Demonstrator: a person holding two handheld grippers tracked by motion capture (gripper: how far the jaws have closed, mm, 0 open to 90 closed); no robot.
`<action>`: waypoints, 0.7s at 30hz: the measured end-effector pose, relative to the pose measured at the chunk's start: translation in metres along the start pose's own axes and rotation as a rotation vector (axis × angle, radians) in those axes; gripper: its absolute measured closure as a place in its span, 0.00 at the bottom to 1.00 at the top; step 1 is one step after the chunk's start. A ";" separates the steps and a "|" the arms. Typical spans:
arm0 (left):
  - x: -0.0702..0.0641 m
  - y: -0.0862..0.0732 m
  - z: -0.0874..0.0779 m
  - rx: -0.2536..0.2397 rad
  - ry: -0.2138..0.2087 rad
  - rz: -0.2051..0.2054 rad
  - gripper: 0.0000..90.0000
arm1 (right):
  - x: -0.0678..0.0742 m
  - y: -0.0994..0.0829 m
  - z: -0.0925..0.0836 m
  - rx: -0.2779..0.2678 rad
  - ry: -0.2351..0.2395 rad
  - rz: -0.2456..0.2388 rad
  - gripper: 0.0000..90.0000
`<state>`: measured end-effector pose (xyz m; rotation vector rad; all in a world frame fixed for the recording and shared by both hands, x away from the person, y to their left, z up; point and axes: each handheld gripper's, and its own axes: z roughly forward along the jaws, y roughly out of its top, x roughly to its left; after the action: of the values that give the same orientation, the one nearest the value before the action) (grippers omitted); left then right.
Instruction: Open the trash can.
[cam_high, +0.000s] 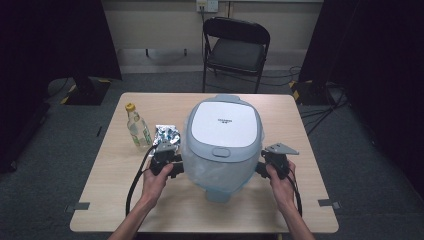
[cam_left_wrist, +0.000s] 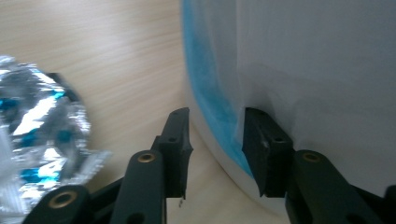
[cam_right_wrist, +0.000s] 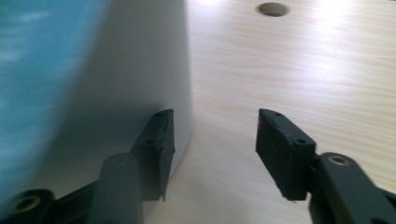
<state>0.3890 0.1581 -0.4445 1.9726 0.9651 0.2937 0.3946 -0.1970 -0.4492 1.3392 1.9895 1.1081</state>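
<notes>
Standing over the counter (cam_high: 115, 200), a person held the left gripper (cam_left_wrist: 215, 135) and right gripper (cam_right_wrist: 212, 144) against opposite sides of the rice cooker (cam_high: 225, 140). Both grippers stood spread, nothing visibly clamped. A foil packet (cam_left_wrist: 42, 135), blurred and cut off, lay just left of the left gripper.

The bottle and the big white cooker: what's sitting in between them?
A shiny foil packet lies on the table between the bottle and the cooker, as the high view shows.
</notes>
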 end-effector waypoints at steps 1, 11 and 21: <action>0.000 0.000 0.000 0.000 0.000 0.000 0.39 | -0.002 0.002 0.001 -0.006 -0.015 0.010 0.56; 0.029 0.000 0.013 0.021 0.159 -0.117 0.30 | -0.017 0.001 0.008 -0.036 0.007 0.072 0.29; 0.015 0.018 0.034 0.021 0.171 0.015 0.47 | -0.011 0.002 0.008 -0.059 0.024 0.024 0.51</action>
<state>0.4272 0.1424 -0.4519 1.9988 1.0650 0.4685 0.4058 -0.2036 -0.4521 1.3281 1.9467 1.1897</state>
